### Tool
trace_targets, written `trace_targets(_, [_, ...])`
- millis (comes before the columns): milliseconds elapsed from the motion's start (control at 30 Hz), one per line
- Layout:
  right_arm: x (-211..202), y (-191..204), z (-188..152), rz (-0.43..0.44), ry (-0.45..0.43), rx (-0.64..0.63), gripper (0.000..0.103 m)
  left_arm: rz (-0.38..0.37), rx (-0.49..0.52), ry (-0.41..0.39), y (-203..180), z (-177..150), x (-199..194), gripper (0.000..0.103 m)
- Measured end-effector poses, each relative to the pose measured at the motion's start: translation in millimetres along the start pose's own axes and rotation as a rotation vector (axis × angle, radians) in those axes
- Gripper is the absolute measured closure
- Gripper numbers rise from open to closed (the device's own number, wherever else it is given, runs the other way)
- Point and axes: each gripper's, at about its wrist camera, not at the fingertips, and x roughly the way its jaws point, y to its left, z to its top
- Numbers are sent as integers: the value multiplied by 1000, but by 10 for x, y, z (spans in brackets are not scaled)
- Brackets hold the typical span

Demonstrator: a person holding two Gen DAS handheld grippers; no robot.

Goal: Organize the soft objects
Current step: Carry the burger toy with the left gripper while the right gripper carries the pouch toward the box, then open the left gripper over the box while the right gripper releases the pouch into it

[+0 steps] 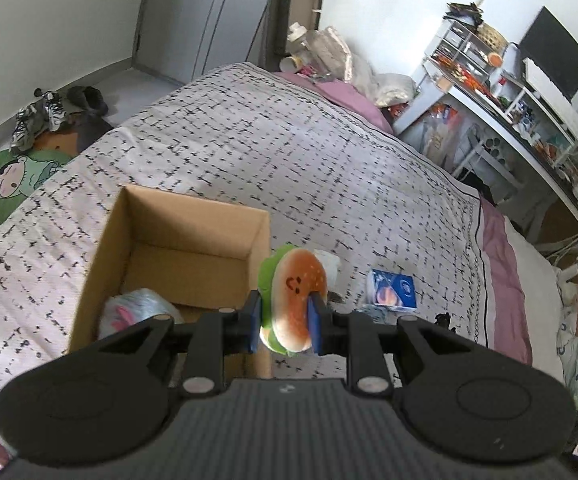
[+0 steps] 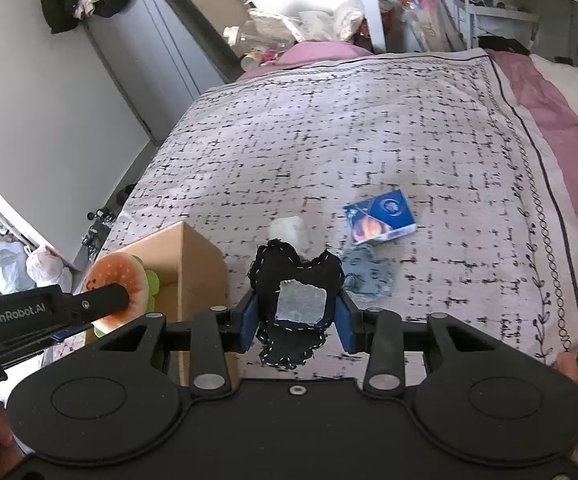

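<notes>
Currently, both grippers loaded, above the bed.

Left gripper: clamped on the burger plush, blue pads pressing its two sides. Plush held on edge, bun face with a small printed smile turned toward the camera, green lettuce layer showing at the back and bottom.
Burger position: in the air, just right of the cardboard box, over its near right corner. From the right wrist view the burger plush sits over the box's near edge.
Right gripper: closed on the black fabric piece, white stitching along its edges, a pale grey patch in the middle. The cloth bunches up between the fingers and hangs a little below them.
Box: open top, sitting on the bedspread. Inside, at the near left, one pale bundle with pink marks; cannot tell what it is.
On the bedspread, right of the box: white soft lump, grey-blue fabric piece, blue packet. The grey-blue piece lies just beside the blue packet, near its lower left corner; the white lump is apart from both, partly hidden behind the black fabric.
Background: desk with shelves beyond the bed, shoes on the floor.
</notes>
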Motion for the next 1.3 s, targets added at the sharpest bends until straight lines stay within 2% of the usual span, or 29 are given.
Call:
trace_targets(200, [24, 220, 27, 7, 0, -25, 64, 0, -23, 12, 210, 36, 17, 80])
trace_targets(400, [89, 388, 47, 17, 9, -41, 64, -7, -43, 59, 339, -38, 102, 80])
trace_targets(533, [136, 495, 52, 31, 21, -51, 64, -3, -55, 109, 420, -127, 193, 79])
trace_targets(567, [146, 519, 50, 33, 23, -54, 64, -1, -62, 129, 445, -141, 222, 76])
trace_targets(667, [182, 600, 43, 49, 38, -63, 64, 15, -109, 202, 560, -161, 319, 76])
trace_targets(833, [229, 741, 28, 77, 60, -79, 63, 12, -149, 193, 726, -140, 246, 68])
trace_targets(1100, [286, 944, 25, 129, 91, -88, 58, 29, -161, 153, 851, -48, 89, 67])
trace_targets(1167, [288, 973, 32, 147, 99, -81, 50, 36, -167, 149, 882, -26, 71, 67])
trace_targets(1300, [278, 977, 41, 177, 110, -70, 42, 52, -178, 139, 940, 2, 38, 67])
